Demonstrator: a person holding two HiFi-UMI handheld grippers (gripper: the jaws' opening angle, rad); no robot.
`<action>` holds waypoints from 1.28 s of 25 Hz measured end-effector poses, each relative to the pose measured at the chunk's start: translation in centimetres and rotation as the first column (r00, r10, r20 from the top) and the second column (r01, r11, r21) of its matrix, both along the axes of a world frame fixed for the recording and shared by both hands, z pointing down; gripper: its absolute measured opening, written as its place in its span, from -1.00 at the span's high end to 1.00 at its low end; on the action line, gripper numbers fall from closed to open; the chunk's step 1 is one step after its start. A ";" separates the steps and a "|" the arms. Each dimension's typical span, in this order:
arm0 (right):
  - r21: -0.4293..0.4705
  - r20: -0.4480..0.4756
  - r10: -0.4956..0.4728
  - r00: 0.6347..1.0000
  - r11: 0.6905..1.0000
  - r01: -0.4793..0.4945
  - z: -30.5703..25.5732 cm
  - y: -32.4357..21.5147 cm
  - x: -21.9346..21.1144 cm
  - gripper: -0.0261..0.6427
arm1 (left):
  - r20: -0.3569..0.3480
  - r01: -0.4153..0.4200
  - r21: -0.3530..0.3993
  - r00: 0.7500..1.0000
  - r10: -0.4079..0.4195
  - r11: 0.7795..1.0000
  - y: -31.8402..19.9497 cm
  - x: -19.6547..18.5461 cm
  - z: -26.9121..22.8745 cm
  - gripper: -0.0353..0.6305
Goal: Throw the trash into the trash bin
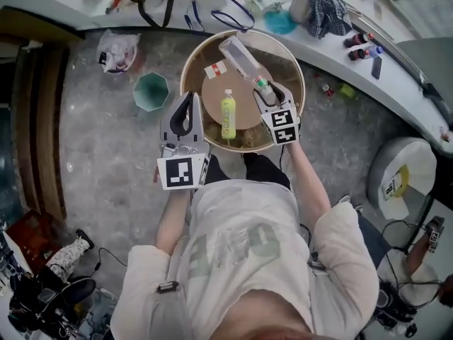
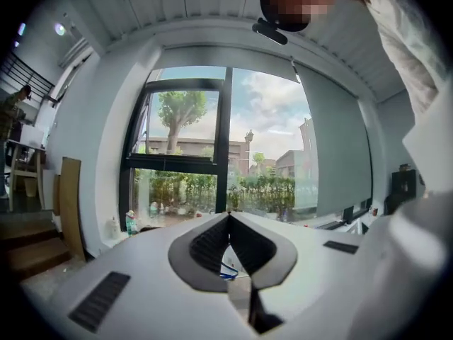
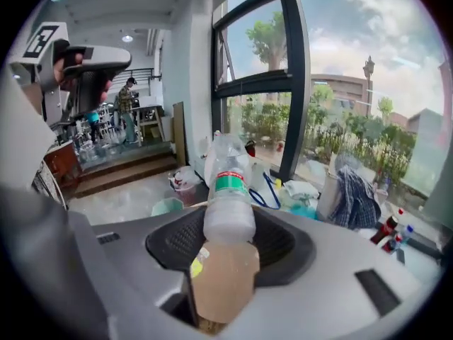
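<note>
Jaws of my right gripper (image 1: 263, 91) clamp a clear plastic bottle (image 1: 239, 57) above the round table (image 1: 185, 66), my left gripper (image 1: 186, 99) closed empty.

I saw the clear plastic bottle (image 1: 241, 59) (image 3: 228, 183) clamped between the jaws of the right gripper (image 1: 266, 95), held at the end nearest its green label band. Its crumpled body slanted away from the jaws, up over the round wooden table (image 1: 209, 94). A yellow-green bottle (image 1: 228, 115) with a white cap stood upright near the table's middle, and a small red-and-white wrapper (image 1: 216, 69) lay flat beside it. The green trash bin (image 1: 151, 91) (image 3: 167, 206) sat open-topped on the floor, just left of the table.
</note>
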State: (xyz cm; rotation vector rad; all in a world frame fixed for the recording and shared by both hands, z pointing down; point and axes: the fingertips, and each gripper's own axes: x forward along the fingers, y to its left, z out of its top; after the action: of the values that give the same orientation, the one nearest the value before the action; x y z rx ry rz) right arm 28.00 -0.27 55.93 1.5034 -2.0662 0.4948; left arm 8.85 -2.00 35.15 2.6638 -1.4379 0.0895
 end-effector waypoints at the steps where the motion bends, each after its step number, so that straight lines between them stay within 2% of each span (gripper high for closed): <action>1: 0.029 0.005 -0.010 1.000 1.000 0.010 -1.5 -0.4 -0.8 0.32 | 0.000 0.022 0.007 1.000 -0.022 1.000 0.0 -0.8 -0.5 0.86; 4: 0.083 0.042 -0.039 0.998 0.996 0.036 -4.4 -2.0 -3.1 0.32 | -0.021 0.110 0.033 0.994 -0.109 0.993 -0.9 -3.6 -2.0 0.86; 7: 0.109 0.060 -0.083 0.995 0.991 0.076 -6.0 -3.2 -5.3 0.32 | -0.055 0.201 0.063 0.979 -0.198 0.977 -1.6 -6.2 -3.5 0.86; 11: 0.121 0.081 -0.160 0.984 0.981 0.150 -7.2 -4.6 -8.8 0.32 | -0.066 0.271 0.066 0.962 -0.266 0.960 -1.7 -8.5 -3.9 0.86; 16: 0.080 0.080 -0.295 0.952 0.954 0.289 -5.5 -7.4 -15.2 0.32 | -0.025 0.360 0.044 0.933 -0.359 0.932 -1.3 -12.6 -2.2 0.86; 19: 0.002 0.068 -0.376 0.924 0.927 0.376 -2.6 -9.3 -20.1 0.32 | -0.018 0.443 0.011 0.897 -0.443 0.897 -0.7 -17.0 -0.2 0.86; 26: -0.213 -0.034 -0.584 0.811 0.797 0.565 8.7 -13.2 -32.2 0.32 | -0.020 0.614 -0.059 0.788 -0.616 0.787 0.4 -27.4 6.2 0.86; 29: -0.295 -0.058 -0.675 0.735 0.715 0.634 13.6 -13.0 -36.7 0.32 | -0.024 0.679 -0.091 0.730 -0.683 0.729 2.1 -30.2 8.9 0.86; 32: -0.357 -0.074 -0.759 0.647 0.626 0.693 18.0 -12.1 -39.9 0.32 | -0.018 0.743 -0.127 0.661 -0.750 0.657 4.3 -32.0 12.2 0.86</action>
State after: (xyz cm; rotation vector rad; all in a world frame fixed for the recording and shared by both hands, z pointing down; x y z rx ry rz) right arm -11.93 -12.40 73.91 0.4105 -2.0836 0.2682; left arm -23.14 2.26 47.39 1.7520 -2.2926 -0.0030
